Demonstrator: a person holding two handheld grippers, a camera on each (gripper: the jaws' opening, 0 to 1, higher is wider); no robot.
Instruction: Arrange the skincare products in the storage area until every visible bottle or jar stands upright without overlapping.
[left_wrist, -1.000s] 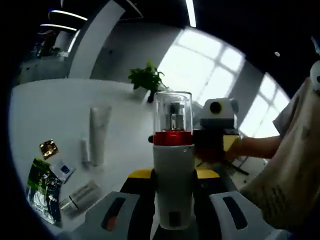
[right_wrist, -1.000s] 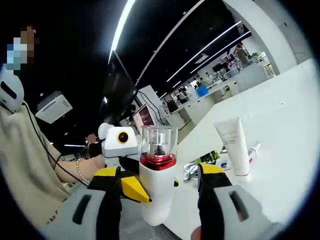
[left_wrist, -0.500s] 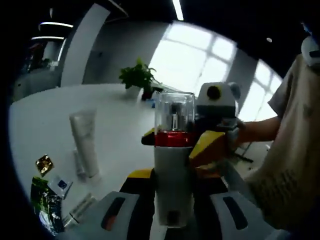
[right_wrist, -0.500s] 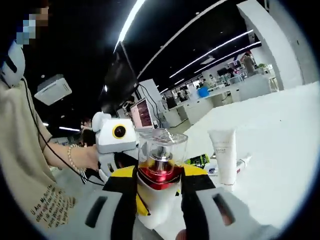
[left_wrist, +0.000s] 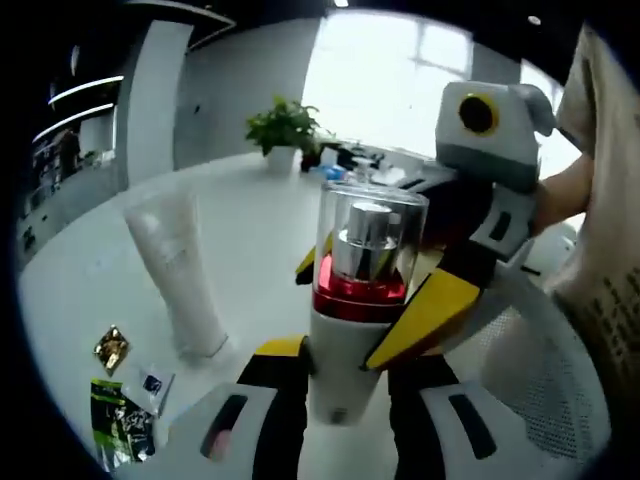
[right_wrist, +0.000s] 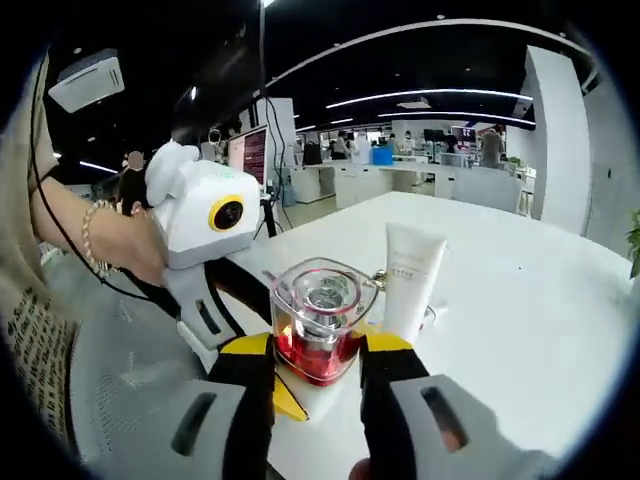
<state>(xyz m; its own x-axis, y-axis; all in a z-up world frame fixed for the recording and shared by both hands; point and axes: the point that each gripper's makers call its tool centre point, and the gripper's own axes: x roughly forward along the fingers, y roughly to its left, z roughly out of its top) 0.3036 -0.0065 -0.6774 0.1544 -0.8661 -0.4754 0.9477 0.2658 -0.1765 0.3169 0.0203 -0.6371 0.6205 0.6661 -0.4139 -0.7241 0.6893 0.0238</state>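
A pump bottle (left_wrist: 348, 330) with a clear cap, a red band and a white body stands upright between both grippers. My left gripper (left_wrist: 345, 372) is shut on its white lower body. From the right, one yellow finger (left_wrist: 428, 312) of my right gripper presses against the red band. In the right gripper view the same bottle (right_wrist: 315, 322) sits between the jaws of my right gripper (right_wrist: 318, 358), which is shut on it. A yellow finger (right_wrist: 287, 398) of the left gripper shows low beside the bottle. A white tube (left_wrist: 180, 280) stands on its cap behind the bottle, and it is the tube (right_wrist: 410, 275) just past it.
The white table (left_wrist: 250, 210) carries a gold sachet (left_wrist: 110, 348), a small blue-marked sachet (left_wrist: 150, 384) and a green packet (left_wrist: 120, 432) at the lower left. A potted plant (left_wrist: 285, 125) stands far back. A person's hand (right_wrist: 130, 245) holds the left gripper.
The right gripper's jaws have come in from wide apart and shut on the bottle's red band. Both views have tipped, so the bottle and table are seen more from above.
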